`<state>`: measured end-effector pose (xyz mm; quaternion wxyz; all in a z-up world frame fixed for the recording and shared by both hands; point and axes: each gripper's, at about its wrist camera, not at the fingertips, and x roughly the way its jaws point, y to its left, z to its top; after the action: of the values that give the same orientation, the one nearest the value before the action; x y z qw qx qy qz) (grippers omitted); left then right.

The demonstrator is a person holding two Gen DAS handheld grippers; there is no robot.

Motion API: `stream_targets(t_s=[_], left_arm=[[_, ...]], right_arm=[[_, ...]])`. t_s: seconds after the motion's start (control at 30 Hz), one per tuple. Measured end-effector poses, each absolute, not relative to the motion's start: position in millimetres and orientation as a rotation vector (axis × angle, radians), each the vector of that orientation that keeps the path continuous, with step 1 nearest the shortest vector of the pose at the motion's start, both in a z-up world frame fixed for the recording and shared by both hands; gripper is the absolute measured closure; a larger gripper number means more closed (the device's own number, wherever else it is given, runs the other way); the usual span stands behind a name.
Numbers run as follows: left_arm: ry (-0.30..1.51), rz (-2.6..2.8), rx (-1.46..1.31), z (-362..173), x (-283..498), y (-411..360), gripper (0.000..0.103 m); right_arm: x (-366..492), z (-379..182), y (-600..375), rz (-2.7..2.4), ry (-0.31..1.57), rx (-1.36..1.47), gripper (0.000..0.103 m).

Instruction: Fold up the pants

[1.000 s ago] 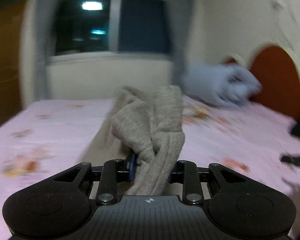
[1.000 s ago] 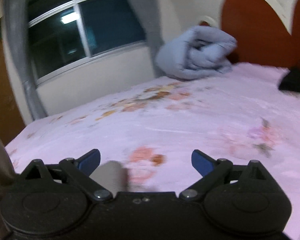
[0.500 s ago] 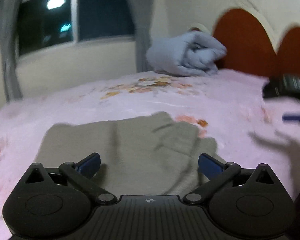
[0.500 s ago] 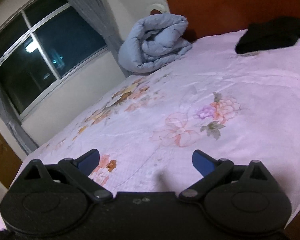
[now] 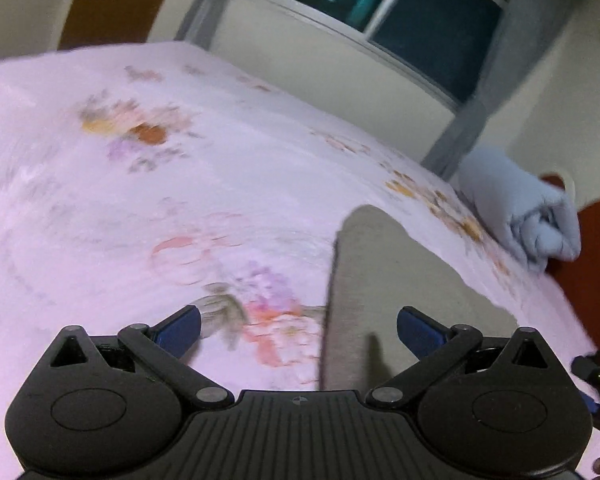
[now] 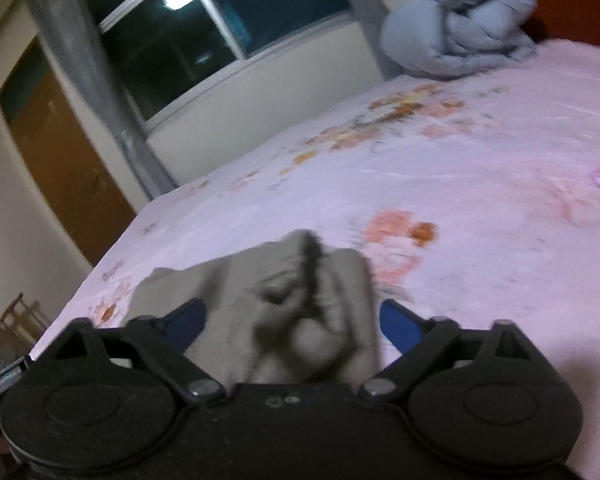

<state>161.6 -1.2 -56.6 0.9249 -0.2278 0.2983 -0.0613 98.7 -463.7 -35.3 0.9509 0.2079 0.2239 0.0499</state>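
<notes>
Grey-beige pants [image 5: 384, 280] lie folded on the pink flowered bed sheet [image 5: 140, 200]. In the left wrist view my left gripper [image 5: 298, 330] stands wide open low over the sheet; the pants' left edge runs between its blue pads, untouched. In the right wrist view the bunched end of the pants [image 6: 300, 312], with a dark drawstring on top, lies between the blue pads of my right gripper [image 6: 296, 322]. Its jaws are closing, and the pads stand apart from the cloth on both sides.
A rolled light-blue duvet [image 6: 460, 28] sits at the head of the bed by the red-brown headboard [image 5: 596, 264]. A dark window [image 6: 204, 40] with grey curtains fills the far wall. A brown door [image 6: 64, 160] stands to the left.
My left gripper let go of the pants, opened wide and swung left and down with a roll. My right gripper turned back from the bare sheet to the pants' bunched end.
</notes>
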Motion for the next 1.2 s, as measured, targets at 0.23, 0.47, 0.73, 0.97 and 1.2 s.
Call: stream_targets(t_s=[0.23, 0.47, 0.73, 0.97, 1.2], left_arm=[[0.610, -0.131, -0.648, -91.6, 185.1, 27.7, 0.000], [0.554, -0.158, -0.744, -105.4, 182.3, 49.6, 0.000], [0.582, -0.195, -0.710, -105.1, 190.3, 39.0, 0.000], [0.624, -0.256, -0.680, -101.0, 194.2, 24.9, 0.000], [0.703, -0.378, -0.699, -101.1, 200.5, 2.0, 0.000]], right_arm=[[145.8, -42.0, -429.9, 0.039, 0.629, 0.239, 0.066], [102.5, -63.2, -456.7, -0.020, 0.605, 0.367, 0.082], [91.6, -84.0, -494.2, -0.042, 0.587, 0.708, 0.083], [75.1, -78.8, -517.6, -0.050, 0.556, 0.871, 0.030], [72.9, -91.4, -520.0, -0.046, 0.572, 0.899, 0.020]])
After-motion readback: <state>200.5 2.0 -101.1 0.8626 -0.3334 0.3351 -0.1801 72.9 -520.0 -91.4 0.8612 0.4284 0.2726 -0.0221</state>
